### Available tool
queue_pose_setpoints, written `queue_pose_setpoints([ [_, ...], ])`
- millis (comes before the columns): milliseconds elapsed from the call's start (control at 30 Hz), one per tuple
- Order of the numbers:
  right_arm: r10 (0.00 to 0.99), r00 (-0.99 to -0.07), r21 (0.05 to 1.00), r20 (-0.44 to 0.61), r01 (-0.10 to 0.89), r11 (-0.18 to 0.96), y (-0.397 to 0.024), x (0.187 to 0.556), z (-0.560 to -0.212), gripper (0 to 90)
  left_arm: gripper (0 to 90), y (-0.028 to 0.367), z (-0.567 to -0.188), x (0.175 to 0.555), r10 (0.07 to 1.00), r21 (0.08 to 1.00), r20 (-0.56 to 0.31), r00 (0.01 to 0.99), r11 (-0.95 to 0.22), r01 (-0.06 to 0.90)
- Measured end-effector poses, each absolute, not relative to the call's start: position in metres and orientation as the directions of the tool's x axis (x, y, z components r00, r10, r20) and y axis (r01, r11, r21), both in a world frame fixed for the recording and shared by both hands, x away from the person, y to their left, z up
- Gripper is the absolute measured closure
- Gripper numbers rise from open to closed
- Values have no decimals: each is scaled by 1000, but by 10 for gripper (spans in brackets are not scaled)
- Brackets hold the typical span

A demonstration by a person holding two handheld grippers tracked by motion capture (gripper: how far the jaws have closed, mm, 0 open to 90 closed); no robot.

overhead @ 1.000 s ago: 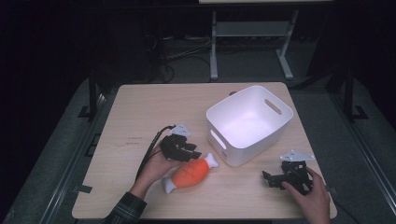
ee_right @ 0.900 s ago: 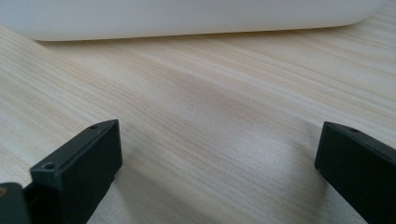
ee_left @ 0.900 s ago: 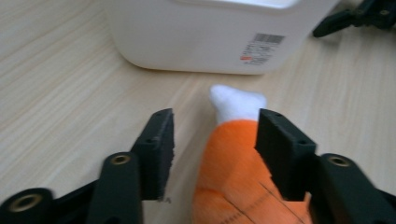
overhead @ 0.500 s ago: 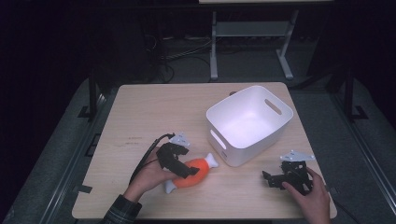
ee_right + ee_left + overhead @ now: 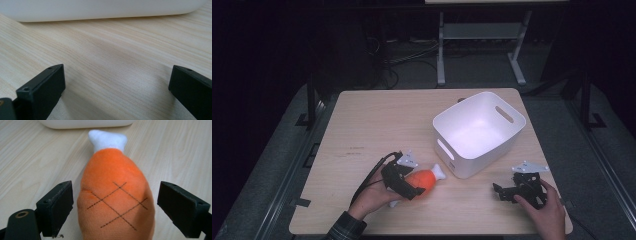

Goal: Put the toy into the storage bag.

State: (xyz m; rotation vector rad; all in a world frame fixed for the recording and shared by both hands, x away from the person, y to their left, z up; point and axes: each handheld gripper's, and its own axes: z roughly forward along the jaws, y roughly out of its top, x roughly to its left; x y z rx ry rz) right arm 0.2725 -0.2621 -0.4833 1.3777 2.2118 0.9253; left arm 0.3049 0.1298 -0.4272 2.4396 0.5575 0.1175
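Orange plush drumstick (image 5: 115, 195) between left gripper's (image 5: 115, 212) parted jaws.

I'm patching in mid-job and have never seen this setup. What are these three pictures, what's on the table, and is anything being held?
There is no robot arm: a person holds a two-jaw hand tool in each hand. The high view looks down on a wooden table. The other two pictures come from cameras riding on each tool, looking along its black jaws.

On the table stand a white bin and a plush orange drumstick with a white bone end.

The left gripper has just been opening; its jaws now sit on either side of the drumstick with gaps showing, so it is not gripped. The right gripper rests open over bare wood near the bin, holding nothing.
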Motion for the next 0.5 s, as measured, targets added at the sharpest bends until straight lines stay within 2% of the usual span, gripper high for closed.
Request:
queue_pose_setpoints([
  [500, 892, -452, 700, 27, 645, 305, -262, 273, -483, 2, 125, 121, -442, 303, 401, 557, -42, 915, -751, 355],
])
